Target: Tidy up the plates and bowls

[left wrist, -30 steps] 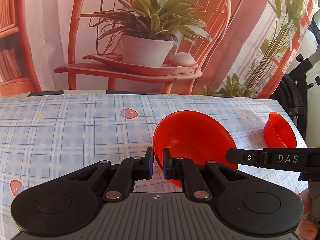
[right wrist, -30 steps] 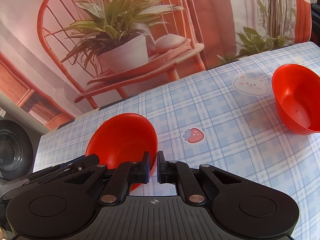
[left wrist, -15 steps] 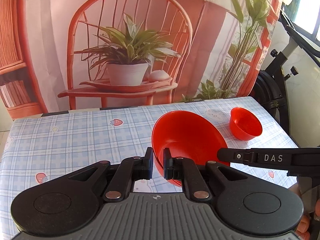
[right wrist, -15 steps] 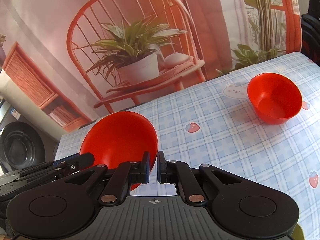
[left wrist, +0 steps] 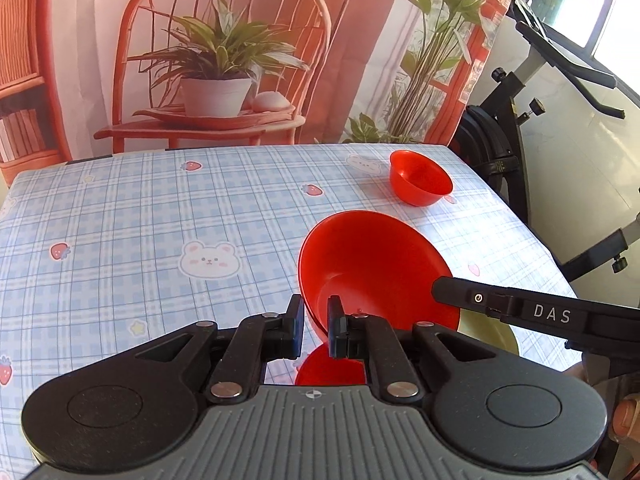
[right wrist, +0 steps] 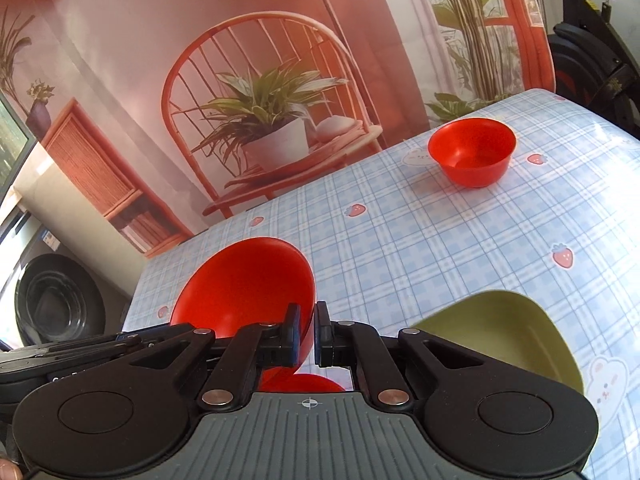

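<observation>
A big red bowl hangs tilted above the blue checked tablecloth, held from both sides. My left gripper is shut on its near left rim. My right gripper is shut on the opposite rim of the same bowl; one of its fingers reaches in from the right in the left wrist view. Under the held bowl lies another red dish, mostly hidden. An olive-green bowl sits beside it near the front edge. A small red bowl stands upright at the far right of the table.
A printed backdrop of a chair and potted plant hangs behind the table. An exercise bike stands just past the table's right edge. A washing machine sits off the left side. The cloth's left half carries only printed bears and strawberries.
Both grippers have risen and drawn back towards the table's front, carrying the big red bowl between them. The small red bowl now looks farther off, and the olive-green bowl has come into view.
</observation>
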Demonstrator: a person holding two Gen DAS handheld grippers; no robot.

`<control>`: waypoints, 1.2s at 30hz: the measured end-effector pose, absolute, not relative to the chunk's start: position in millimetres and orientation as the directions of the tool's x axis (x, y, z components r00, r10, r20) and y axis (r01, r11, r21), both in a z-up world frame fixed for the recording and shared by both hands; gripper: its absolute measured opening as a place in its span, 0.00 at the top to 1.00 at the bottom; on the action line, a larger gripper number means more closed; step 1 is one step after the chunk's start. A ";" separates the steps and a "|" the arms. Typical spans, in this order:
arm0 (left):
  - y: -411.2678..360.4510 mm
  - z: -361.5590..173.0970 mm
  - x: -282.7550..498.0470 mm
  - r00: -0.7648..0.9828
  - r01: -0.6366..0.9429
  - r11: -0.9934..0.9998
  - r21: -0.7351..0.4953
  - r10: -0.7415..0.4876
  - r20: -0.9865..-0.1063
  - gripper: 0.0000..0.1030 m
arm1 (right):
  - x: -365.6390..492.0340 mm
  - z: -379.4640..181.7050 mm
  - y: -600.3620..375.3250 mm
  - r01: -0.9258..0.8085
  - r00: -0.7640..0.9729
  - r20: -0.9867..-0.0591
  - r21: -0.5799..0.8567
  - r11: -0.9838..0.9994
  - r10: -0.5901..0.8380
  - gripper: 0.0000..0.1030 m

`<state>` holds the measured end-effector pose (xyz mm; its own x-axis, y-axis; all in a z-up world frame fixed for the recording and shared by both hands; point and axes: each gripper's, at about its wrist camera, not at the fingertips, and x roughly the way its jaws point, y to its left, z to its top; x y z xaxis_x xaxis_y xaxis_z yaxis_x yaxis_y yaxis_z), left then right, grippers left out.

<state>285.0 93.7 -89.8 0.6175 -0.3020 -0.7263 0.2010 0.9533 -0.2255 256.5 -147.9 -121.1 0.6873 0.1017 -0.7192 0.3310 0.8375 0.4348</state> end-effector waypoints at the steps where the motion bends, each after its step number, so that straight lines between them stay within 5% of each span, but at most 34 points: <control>1: 92.6 -92.3 281.0 0.618 0.198 0.954 -0.226 -0.300 -0.727 0.88 | 252.3 -121.1 -147.0 0.328 0.686 -0.720 0.435 0.839 0.105 0.94; 36: 79.4 -139.7 235.3 0.595 0.130 0.974 -0.184 -0.225 -0.771 0.84 | 214.5 -165.1 -125.5 0.336 0.597 -0.794 0.377 0.863 0.114 0.93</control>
